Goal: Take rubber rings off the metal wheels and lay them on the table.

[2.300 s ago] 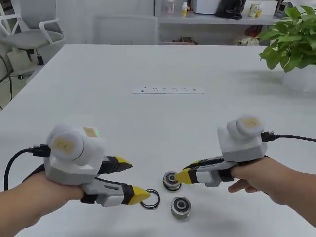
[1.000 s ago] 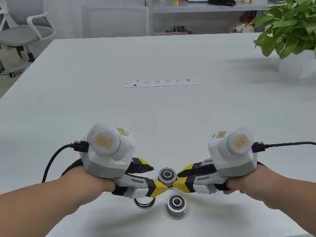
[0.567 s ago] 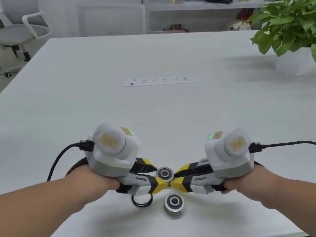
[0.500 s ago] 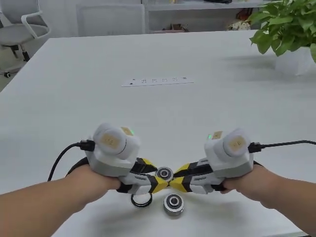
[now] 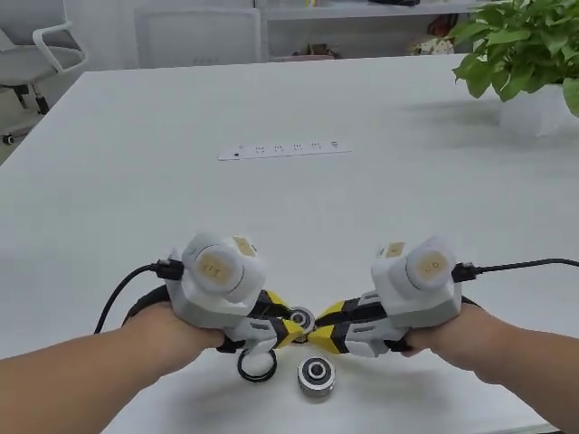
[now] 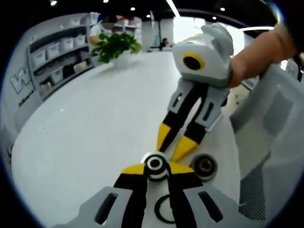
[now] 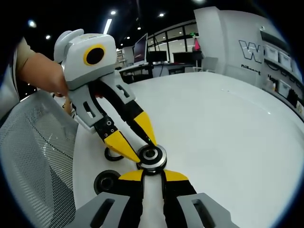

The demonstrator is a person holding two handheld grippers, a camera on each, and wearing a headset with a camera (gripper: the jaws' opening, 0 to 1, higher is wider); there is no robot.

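Left gripper fingers pinch 1 metal wheel; right gripper fingers meet its rim, grip unclear.

One silvery metal wheel is sitting pinched between the yellow jaw tips of the left gripper. A second metal wheel is lying flat on the table nearby, just beside a loose black rubber ring.
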